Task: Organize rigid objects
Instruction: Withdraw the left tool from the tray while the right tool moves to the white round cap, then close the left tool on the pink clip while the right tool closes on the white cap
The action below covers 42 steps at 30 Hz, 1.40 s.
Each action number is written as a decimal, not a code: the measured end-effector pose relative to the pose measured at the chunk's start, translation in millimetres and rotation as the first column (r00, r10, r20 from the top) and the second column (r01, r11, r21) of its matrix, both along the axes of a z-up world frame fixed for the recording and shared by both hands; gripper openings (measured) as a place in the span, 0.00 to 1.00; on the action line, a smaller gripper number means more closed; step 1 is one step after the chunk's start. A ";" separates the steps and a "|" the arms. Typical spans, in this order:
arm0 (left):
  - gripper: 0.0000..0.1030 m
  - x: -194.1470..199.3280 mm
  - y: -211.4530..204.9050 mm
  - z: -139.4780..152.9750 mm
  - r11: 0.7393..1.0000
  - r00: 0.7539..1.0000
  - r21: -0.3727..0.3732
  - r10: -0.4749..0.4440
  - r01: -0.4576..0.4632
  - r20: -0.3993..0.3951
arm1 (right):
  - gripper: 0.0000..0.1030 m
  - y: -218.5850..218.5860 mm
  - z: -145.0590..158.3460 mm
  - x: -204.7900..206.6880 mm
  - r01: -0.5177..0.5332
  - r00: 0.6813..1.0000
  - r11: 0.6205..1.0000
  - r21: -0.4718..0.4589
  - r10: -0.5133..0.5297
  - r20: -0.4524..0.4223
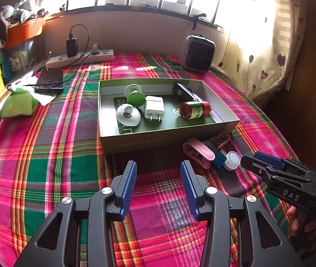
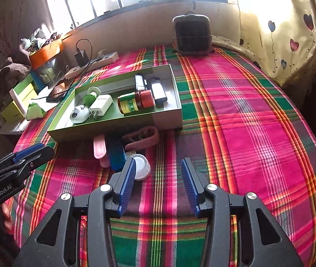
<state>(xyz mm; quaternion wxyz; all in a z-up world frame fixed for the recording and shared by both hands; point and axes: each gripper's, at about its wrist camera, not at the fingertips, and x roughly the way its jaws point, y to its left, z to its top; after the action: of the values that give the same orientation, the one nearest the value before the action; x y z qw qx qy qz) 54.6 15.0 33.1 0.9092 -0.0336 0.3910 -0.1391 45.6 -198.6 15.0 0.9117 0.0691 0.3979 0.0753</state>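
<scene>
The right gripper (image 2: 158,173) stands with its jaws apart and nothing between them; the left gripper (image 1: 158,178) is the same, half wide and empty above the plaid cloth (image 1: 46,166). No earlier picture is given, so I say only how they stand.

The things to organize lie in 2 places. Inside the green cardboard box (image 1: 135,141) are already a white charger plug (image 1: 154,107), a red-capped bottle with a green label (image 1: 194,110), a green knob (image 1: 135,98), a white knob (image 1: 128,116) and a dark flat device (image 1: 183,91). Outside, just in front of the box wall, remain a white round lid (image 2: 142,166), a blue flat thing (image 2: 116,155) that I cannot name for sure, a pink clip (image 2: 100,150) and a pink strap (image 2: 144,138).

What could go wrong, in my judgement: these 4 things touch or overlap, so jaws closing on the lid may catch the blue thing too, or push the lid away, because it is low and smooth. The lid is now beside the left finger, not between the fingers. Also the 2 grippers are near; they could collide.

The right wrist view shows the pink strap whole and 2 dark devices in the box. The left wrist view shows the right gripper (image 1: 250,163) from the side, close to the lid, and the phone (image 1: 50,81) more clearly.
</scene>
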 end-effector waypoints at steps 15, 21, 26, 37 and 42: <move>0.39 8.2 6.8 -7.8 1.000 0.999 -0.020 -0.001 0.000 -0.035 | 0.47 25.7 -14.5 16.3 -0.052 0.998 0.998 -0.035 0.051 -0.040; 0.39 14.1 -2.3 -9.9 1.000 0.999 -0.022 -0.015 0.014 -0.051 | 0.47 24.7 -16.3 19.8 -0.057 0.998 0.997 -0.043 0.055 -0.037; 0.39 17.1 -11.1 -10.4 1.000 0.998 -0.023 -0.022 0.020 -0.062 | 0.46 21.9 -18.4 19.1 -0.078 0.997 0.996 -0.038 0.076 -0.032; 0.41 27.6 -36.2 -11.1 0.998 0.995 -0.052 -0.045 0.040 -0.090 | 0.30 11.4 -18.7 17.5 -0.106 0.994 0.994 -0.006 0.106 -0.031; 0.43 34.2 -52.5 -11.5 0.997 0.993 -0.049 -0.064 0.059 -0.096 | 0.30 1.7 -18.0 15.8 -0.089 0.996 0.995 -0.046 0.087 -0.031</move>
<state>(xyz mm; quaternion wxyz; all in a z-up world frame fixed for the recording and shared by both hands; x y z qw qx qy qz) 88.9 -37.4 21.6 0.8833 -0.0494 0.4325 -0.1742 61.5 -196.8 -3.0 0.9031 0.0312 0.4153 0.1050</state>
